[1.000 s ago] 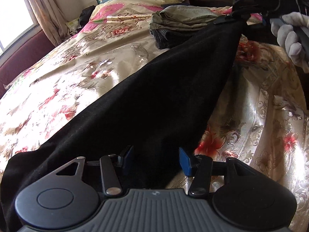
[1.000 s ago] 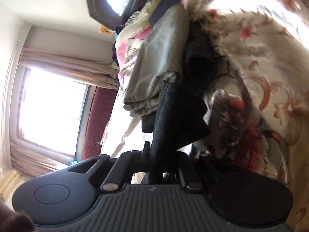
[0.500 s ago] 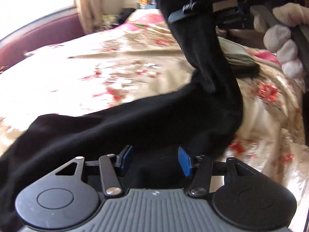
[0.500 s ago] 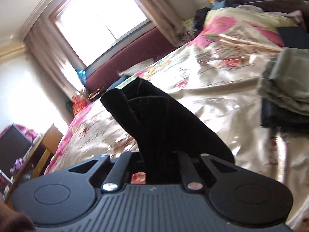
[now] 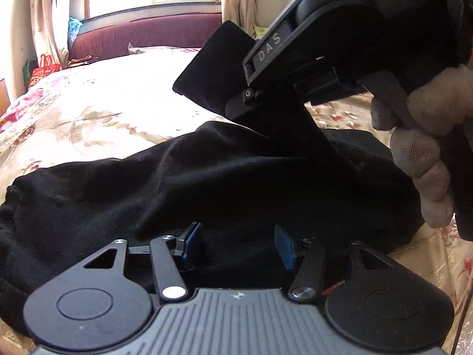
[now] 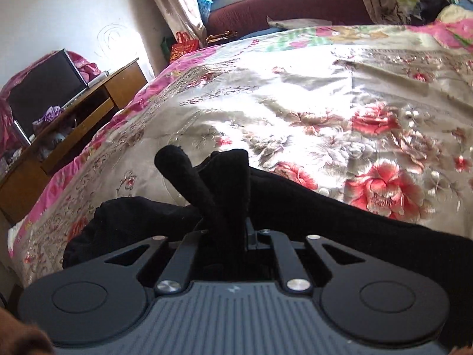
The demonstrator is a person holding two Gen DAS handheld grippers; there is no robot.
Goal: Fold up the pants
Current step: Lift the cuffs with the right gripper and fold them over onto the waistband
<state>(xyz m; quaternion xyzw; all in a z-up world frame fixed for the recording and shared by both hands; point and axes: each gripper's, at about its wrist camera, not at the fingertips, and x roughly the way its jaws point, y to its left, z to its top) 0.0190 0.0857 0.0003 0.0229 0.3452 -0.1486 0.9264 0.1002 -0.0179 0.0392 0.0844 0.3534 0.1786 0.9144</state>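
Both hands have swung round since a second ago: then the pants stretched away toward a pile of folded clothes and the headboard, and now both cameras face the window and the maroon sofa (image 6: 283, 6). The right gripper (image 6: 229, 216) has carried its end of the pants (image 5: 207, 183) across, so that the cloth now lies doubled in a low heap on the bed (image 5: 103, 112) instead of running out long.

Just ahead of the left gripper (image 5: 238, 245) the black pants lie bunched on the flowered bedspread, cloth passing between its blue pads (image 5: 283, 247). Its jaws stand apart; the pads do not seem to press on the fabric, though black on black makes that hard to judge. That slack hold probably just steadies the near edge while the other end comes over.

Up and to the right of it, the right gripper (image 5: 251, 109) is clenched on a bunch of the pants, a flat corner of cloth sticking out past its fingers. A gloved hand (image 5: 425, 148) grips its handle. In its own view, two rolled ends of fabric stand up from the tightly closed jaws, with the rest draped across the bed below. Holding one end high likely lets the leg fall straight over the lower layer for the fold.

On the side of the right gripper the raised letters "DAS" can be read.
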